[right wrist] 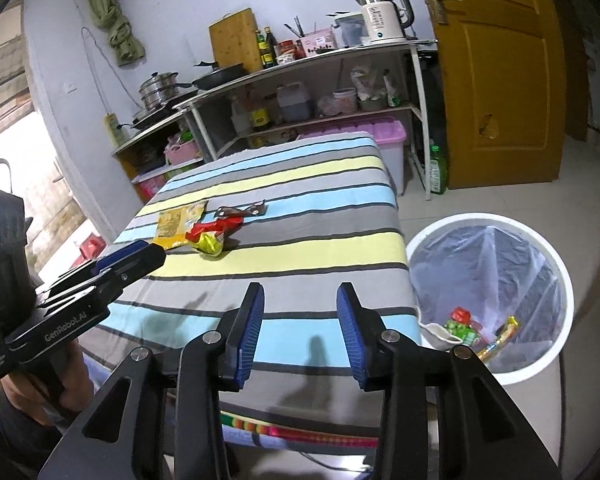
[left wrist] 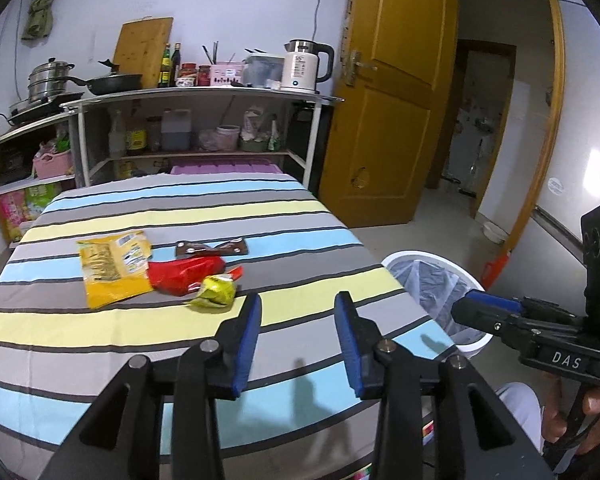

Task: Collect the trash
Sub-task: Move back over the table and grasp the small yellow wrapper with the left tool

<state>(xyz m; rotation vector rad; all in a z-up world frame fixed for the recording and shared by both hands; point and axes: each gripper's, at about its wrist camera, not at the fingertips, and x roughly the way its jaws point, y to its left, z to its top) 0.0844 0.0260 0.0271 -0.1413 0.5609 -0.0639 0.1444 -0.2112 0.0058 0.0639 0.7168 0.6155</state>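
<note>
Striped cloth table [left wrist: 300, 216] with four wrappers lying on it, bin at its right.

Left to right: flat yellow snack bag [left wrist: 114, 266], crumpled red wrapper [left wrist: 182, 276], yellow-green crumpled wrapper [left wrist: 216, 290] touching it, dark brown bar wrapper [left wrist: 212, 247] behind. Left gripper [left wrist: 298, 336] hovers with jaws spread, empty; right gripper [right wrist: 300, 326] likewise (both over the near edge). White round lined bin [right wrist: 556, 264] holds wrappers.

Left wrist: above near table edge, facing forward | Right wrist: same | Shared: striped tablecloth [left wrist: 180, 208] [right wrist: 300, 184] ahead of jaws
</note>
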